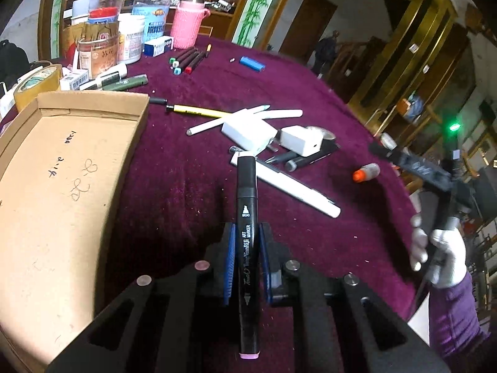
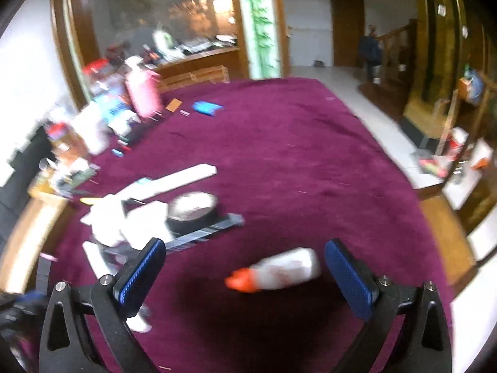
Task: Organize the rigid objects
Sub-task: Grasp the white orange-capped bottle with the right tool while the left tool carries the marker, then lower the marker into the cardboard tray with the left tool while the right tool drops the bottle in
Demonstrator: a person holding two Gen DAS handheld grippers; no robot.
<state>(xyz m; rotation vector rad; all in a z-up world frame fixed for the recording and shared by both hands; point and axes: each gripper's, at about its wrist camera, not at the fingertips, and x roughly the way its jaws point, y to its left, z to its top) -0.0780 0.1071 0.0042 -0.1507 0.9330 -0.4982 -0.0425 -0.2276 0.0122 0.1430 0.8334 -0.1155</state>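
Cardboard tray (image 1: 62, 168) is empty; I hold one black marker (image 1: 247, 217) clamped in the left gripper (image 1: 247, 233). Right gripper (image 2: 245, 251) spread, holding nothing; the pens and chargers (image 1: 248, 133) remain unsorted.

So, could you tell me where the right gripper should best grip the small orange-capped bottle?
Probably across the pale body of the small bottle, not its tapering orange cap. It lies on its side on the cloth, between the open pads of the right gripper, so come from above with one pad on each long side.
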